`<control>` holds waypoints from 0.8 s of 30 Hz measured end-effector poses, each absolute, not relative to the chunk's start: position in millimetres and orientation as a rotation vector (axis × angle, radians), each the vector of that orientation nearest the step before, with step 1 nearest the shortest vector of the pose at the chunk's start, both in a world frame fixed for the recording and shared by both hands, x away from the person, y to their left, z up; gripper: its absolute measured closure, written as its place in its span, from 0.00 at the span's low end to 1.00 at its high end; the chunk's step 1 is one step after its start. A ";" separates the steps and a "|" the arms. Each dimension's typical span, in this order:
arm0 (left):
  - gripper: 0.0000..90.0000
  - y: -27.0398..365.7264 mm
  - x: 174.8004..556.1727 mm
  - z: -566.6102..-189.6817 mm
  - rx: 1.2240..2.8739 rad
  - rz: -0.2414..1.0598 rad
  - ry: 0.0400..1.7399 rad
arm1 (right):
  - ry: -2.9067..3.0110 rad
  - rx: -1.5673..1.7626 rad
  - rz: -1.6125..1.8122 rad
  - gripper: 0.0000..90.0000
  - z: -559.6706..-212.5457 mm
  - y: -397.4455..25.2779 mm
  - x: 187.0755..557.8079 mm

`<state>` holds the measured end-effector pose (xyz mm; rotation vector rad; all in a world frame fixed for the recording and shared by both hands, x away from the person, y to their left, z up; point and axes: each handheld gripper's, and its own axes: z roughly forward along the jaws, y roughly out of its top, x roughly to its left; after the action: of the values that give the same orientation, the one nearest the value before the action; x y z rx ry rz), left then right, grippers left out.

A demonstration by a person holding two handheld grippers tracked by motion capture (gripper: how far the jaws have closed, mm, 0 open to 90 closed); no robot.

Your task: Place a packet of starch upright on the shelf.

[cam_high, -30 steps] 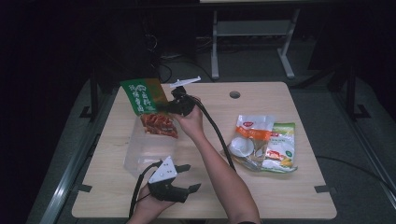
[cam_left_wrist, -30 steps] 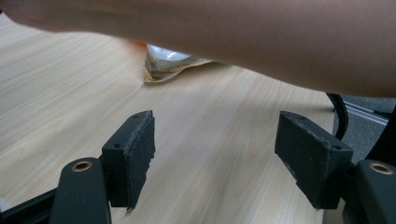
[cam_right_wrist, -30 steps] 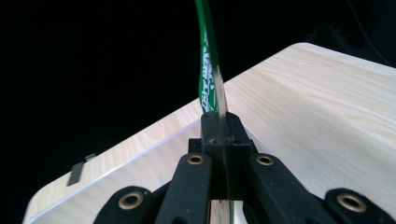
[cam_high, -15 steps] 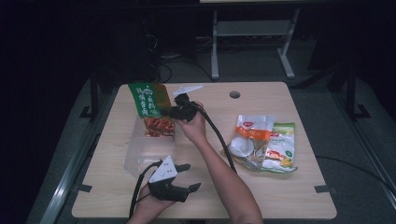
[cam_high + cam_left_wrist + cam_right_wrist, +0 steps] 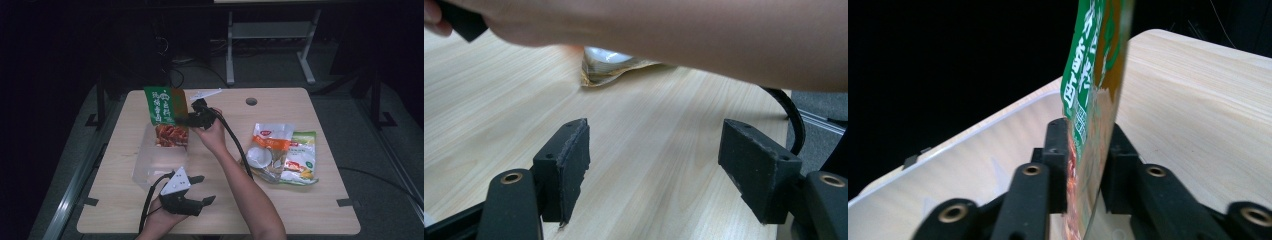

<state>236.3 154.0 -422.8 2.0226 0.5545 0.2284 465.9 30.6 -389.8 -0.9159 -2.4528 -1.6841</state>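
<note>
Gripping a green and orange printed snack pouch (image 5: pixel 166 116) upright between its clamped fingers, the right gripper (image 5: pixel 192 119) holds it over a clear plastic box (image 5: pixel 159 159) on the pale wooden tabletop (image 5: pixel 280 200); the left gripper (image 5: pixel 192 192) rests nearby, fingers apart and empty
</note>
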 end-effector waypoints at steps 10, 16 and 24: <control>0.32 151.1 236.2 -424.6 2.018 0.220 0.559 | -2.475 -0.926 -1.659 0.65 -373.3 6.3 461.2; 0.32 150.5 237.1 -425.2 2.023 0.215 0.558 | -2.490 -0.924 -1.641 0.61 -367.1 -13.7 453.5; 0.31 149.8 238.2 -425.7 2.025 0.203 0.564 | -2.508 -0.914 -1.605 0.57 -361.0 -35.7 443.1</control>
<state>238.2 149.8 -425.7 2.0250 0.5636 0.2032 443.1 -35.7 -361.0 -0.9141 -2.5077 -1.6046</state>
